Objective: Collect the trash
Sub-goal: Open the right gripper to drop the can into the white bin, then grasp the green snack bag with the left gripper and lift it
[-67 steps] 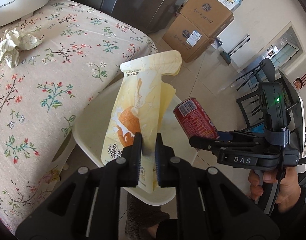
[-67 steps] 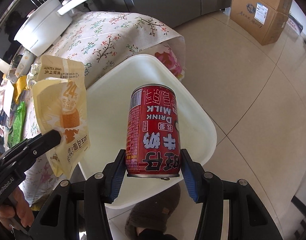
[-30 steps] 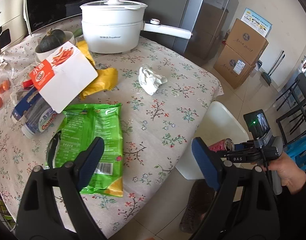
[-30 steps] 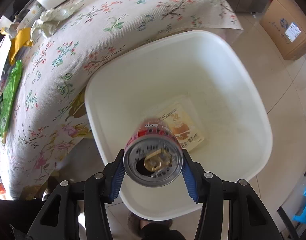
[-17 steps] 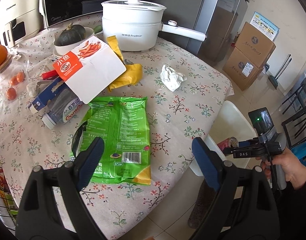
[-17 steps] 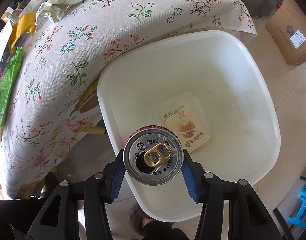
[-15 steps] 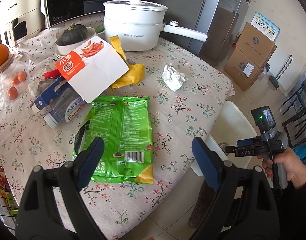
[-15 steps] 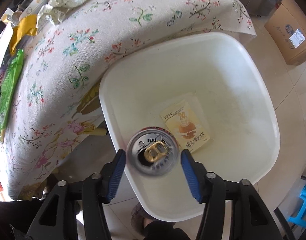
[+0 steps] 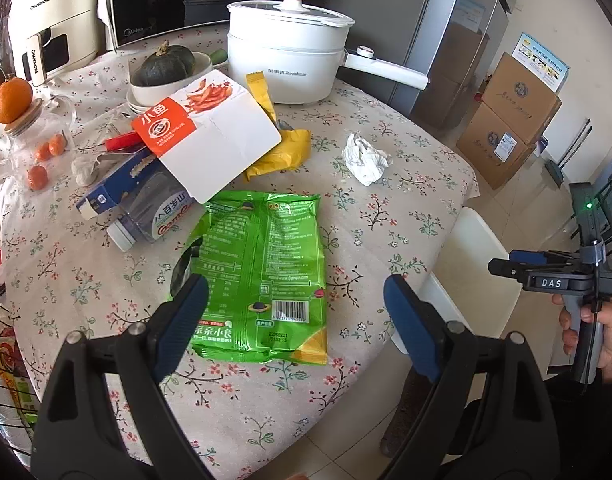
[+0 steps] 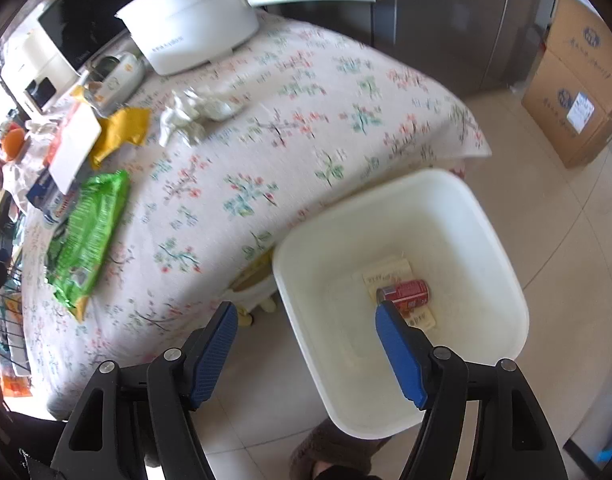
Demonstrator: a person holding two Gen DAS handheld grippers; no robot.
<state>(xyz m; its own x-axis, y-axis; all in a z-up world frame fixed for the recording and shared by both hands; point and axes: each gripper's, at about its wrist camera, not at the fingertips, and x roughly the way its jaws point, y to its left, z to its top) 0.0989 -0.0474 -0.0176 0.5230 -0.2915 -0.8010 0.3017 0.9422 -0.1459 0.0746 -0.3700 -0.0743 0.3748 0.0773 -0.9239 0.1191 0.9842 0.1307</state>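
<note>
We hold both grippers, left (image 9: 293,300) and right (image 10: 306,332), spread and empty, framing the green bag (image 9: 261,276) at centre to grab next.

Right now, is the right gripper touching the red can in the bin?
Apart. The right wrist view shows the right gripper open and empty above the white bin, while the red can lies on its side on the bin floor, well below the fingers.
</note>
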